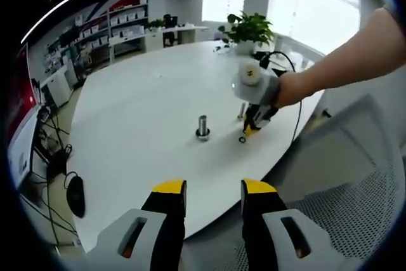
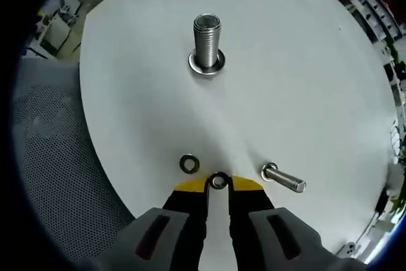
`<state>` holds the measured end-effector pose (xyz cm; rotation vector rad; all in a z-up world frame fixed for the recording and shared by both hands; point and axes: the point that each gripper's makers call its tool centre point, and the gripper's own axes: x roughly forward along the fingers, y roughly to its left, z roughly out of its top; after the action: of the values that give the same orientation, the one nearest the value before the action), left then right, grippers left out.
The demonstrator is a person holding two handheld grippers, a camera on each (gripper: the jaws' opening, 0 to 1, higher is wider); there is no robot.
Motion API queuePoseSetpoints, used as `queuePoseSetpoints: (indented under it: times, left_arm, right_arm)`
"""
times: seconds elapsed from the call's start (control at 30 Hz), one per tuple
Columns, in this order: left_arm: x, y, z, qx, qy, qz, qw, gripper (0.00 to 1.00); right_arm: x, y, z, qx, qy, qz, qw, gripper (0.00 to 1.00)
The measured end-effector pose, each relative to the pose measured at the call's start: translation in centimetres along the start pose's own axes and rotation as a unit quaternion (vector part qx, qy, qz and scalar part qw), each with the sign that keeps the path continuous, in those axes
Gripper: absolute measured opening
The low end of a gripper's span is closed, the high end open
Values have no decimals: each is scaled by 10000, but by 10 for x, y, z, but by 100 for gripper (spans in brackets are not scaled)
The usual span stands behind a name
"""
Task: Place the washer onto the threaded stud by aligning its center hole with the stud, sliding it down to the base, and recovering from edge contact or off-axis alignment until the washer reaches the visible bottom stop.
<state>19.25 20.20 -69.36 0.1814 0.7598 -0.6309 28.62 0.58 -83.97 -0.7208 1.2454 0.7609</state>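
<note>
Right gripper view: washer [image 2: 219,181] between jaws.

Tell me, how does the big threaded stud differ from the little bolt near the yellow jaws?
The threaded stud stands upright on its base; the small bolt lies on its side on the table. The stud looks thicker, the bolt slimmer. The stud stands farther from the right gripper, the bolt beside it. Both are silvery metal.

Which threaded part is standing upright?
The large threaded stud near the table's middle stands upright on its base; the smaller bolt beside the right gripper lies sideways.
</note>
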Motion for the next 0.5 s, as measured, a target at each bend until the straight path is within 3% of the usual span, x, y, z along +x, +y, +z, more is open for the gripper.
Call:
queuePoseSetpoints:
  times: [0.2, 0.5]
  left_arm:
    - [0, 1, 0, -14, -4, 6, 10000, 32]
    - [0, 1, 1, -49, -36, -6, 10000, 32]
  right_arm:
    - [-5, -3, -3, 185, -182, -16, 9997, 13]
    - [-18, -24, -5, 582, -424, -79, 9974, 13]
